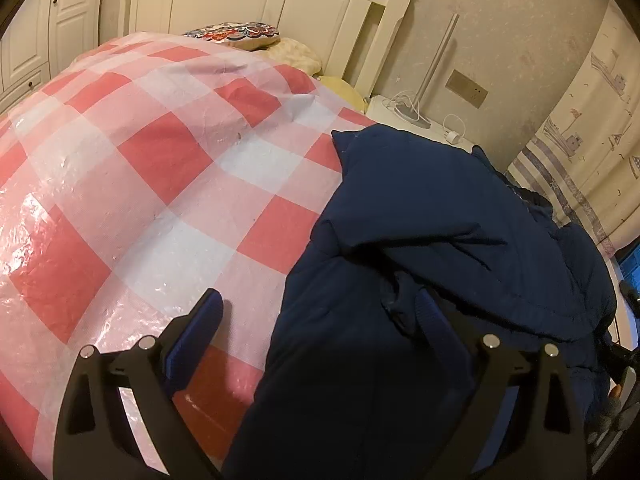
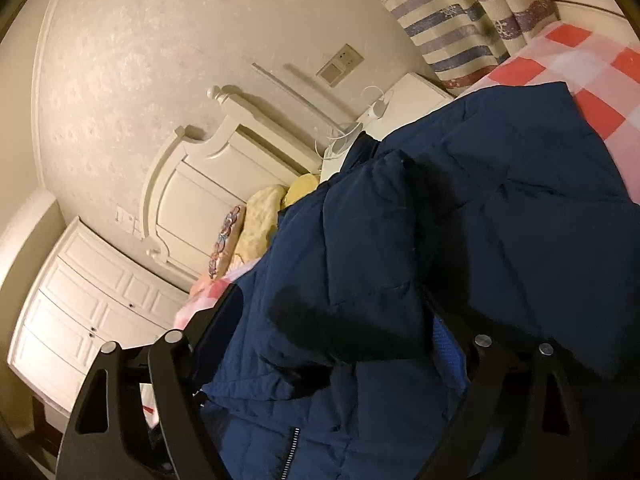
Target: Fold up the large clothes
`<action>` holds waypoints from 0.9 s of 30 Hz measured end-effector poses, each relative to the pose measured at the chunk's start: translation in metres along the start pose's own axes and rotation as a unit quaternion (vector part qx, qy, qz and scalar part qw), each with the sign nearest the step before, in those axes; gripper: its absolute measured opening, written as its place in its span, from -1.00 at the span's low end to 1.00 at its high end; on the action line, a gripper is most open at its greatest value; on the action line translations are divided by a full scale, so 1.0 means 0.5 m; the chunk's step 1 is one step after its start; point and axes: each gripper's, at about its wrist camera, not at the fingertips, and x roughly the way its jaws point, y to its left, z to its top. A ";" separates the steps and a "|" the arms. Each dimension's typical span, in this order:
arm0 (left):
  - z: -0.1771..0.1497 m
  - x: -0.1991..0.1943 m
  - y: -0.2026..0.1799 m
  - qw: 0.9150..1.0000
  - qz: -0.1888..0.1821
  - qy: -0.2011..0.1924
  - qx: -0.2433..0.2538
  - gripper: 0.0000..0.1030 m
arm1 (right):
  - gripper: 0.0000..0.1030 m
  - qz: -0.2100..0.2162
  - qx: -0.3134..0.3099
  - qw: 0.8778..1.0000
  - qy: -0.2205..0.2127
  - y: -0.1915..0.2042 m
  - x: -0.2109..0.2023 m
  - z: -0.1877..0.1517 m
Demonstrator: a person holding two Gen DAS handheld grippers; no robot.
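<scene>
A large navy padded jacket (image 1: pixel 440 240) lies bunched on the right side of a bed covered by a pink and white checked sheet (image 1: pixel 140 160). My left gripper (image 1: pixel 320 312) is open, its jaws wide apart, with the jacket's left edge lying between them. In the right wrist view the jacket (image 2: pixel 460 220) fills the middle and right. My right gripper (image 2: pixel 332 312) is open, and thick folds of the jacket lie between its spread fingers. A zipper (image 2: pixel 292 448) shows at the bottom.
A white headboard (image 1: pixel 320 4) and pillows (image 1: pixel 248 36) stand at the far end. A white nightstand (image 1: pixel 404 112) with a lamp and cables is beside the bed. A patterned curtain (image 1: pixel 580 140) hangs at right. White wardrobe doors (image 2: pixel 80 312) show at left.
</scene>
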 end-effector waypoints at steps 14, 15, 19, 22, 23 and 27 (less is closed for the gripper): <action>0.000 0.001 -0.003 1.000 -0.001 -0.003 0.001 0.90 | -0.52 -0.113 -0.091 0.985 -0.096 0.028 -0.138 0.019; 0.000 0.001 -0.003 1.000 -0.001 -0.003 0.001 0.90 | -0.52 -0.134 -0.091 0.984 -0.080 0.009 -0.125 0.010; 0.001 0.001 -0.002 1.000 -0.002 -0.003 0.001 0.90 | -0.51 -0.154 -0.075 0.983 -0.064 -0.034 -0.111 -0.014; 0.001 0.004 -0.003 1.000 0.002 -0.001 0.001 0.90 | -0.49 -0.169 -0.096 0.980 -0.042 -0.024 -0.101 -0.013; 0.000 0.004 -0.004 1.000 0.002 -0.002 0.001 0.90 | -0.49 -0.174 -0.089 0.980 -0.036 -0.026 -0.107 -0.017; 0.001 0.004 -0.005 1.000 0.003 -0.002 0.002 0.90 | -0.38 -0.207 -0.046 0.974 -0.081 -0.016 -0.158 -0.012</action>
